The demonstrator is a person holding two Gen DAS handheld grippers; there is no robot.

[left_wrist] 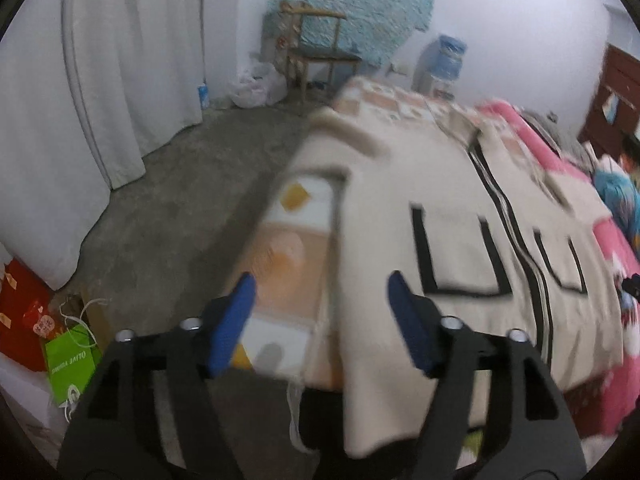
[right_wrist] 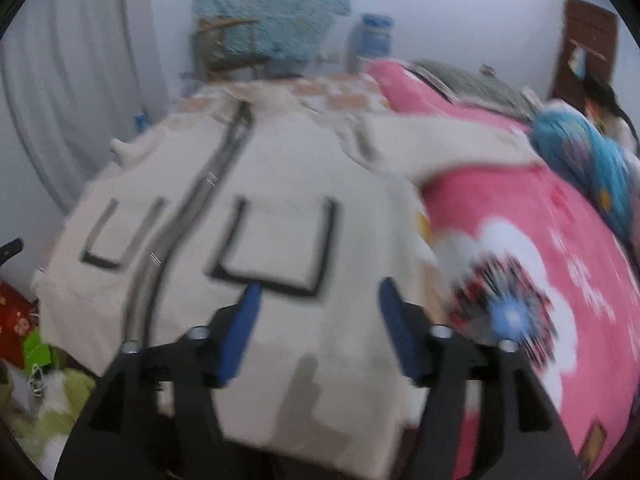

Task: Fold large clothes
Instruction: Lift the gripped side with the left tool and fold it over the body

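Jacket (right_wrist: 280,168) flat ahead, beneath spread fingers (right_wrist: 244,328), none touching

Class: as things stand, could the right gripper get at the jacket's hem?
Probably yes. The right gripper is open and empty above the cream jacket, whose hem lies just ahead with nothing between them.

The cream fabric jacket (right_wrist: 248,248) carries black-outlined square pockets and a black-and-white striped zipper band. Beneath it lies an orange-and-white checked bedsheet (left_wrist: 288,248) with a yellow diamond at nine o'clock. A pink floral blanket (right_wrist: 540,240) shows white blossoms at three o'clock. Both hand-held grippers, left (left_wrist: 320,292) and right (right_wrist: 318,300), are black with blue fingers (left_wrist: 234,322).
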